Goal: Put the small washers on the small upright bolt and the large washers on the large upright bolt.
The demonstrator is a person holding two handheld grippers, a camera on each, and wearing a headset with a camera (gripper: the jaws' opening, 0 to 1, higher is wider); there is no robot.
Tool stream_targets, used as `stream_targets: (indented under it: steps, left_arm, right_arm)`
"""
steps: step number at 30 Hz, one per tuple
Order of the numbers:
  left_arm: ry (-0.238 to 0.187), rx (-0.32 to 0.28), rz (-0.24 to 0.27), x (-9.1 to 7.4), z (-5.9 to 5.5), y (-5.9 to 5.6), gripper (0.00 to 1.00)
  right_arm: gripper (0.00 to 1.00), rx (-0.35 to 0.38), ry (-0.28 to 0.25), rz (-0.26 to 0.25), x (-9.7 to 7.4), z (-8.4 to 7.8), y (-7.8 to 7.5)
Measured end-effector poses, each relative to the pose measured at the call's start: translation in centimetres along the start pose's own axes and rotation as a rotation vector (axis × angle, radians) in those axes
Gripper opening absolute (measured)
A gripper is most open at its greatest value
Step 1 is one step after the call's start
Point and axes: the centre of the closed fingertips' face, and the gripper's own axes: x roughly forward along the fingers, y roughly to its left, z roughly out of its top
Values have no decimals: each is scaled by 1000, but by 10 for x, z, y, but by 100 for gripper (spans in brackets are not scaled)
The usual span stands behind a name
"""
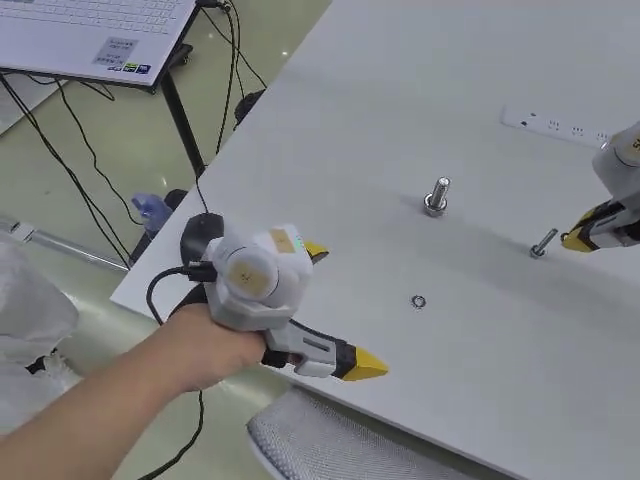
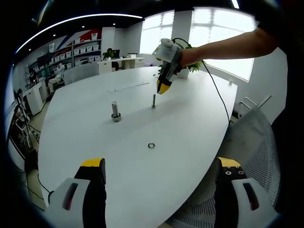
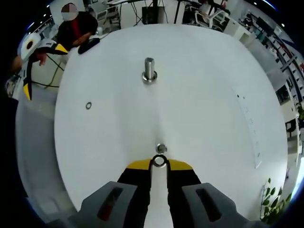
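Right gripper (image 3: 160,165) jaws pinch a small washer (image 3: 160,161) just beside the small bolt (image 3: 161,148); left gripper (image 2: 161,164) jaws gape wide.

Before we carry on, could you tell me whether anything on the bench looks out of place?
Nothing damaged. One washer lies loose on the table, apart from the large bolt and the small bolt, which looks slightly tilted in the head view.

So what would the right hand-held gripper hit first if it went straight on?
Probably the small upright bolt, just ahead of the small washer pinched in the right hand-held gripper; the large upright bolt stands farther along. Height is hard to judge.
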Motion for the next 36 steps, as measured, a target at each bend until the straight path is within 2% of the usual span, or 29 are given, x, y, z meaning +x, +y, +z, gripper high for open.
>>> stream_targets:
  steps: [4, 10, 18, 22, 36]
  left_arm:
    - [-5, -3, 4, 0, 2, 3, 96]
    - [6, -6, -3, 1, -2, 5, 96]
    - [3, -10, -10, 1, -4, 6, 96]
    - [4, -13, -11, 1, -4, 6, 95]
    - [8, -25, -24, 3, -6, 6, 92]
  right_arm:
    - [12, -6, -2, -6, 1, 5, -5]
    - [12, -19, 12, -7, 7, 6, -8]
    - [12, -23, 18, 2, 11, 9, -6]
    - [12, -31, 29, 5, 18, 9, -9]
    - [12, -46, 52, 10, 24, 5, -5]
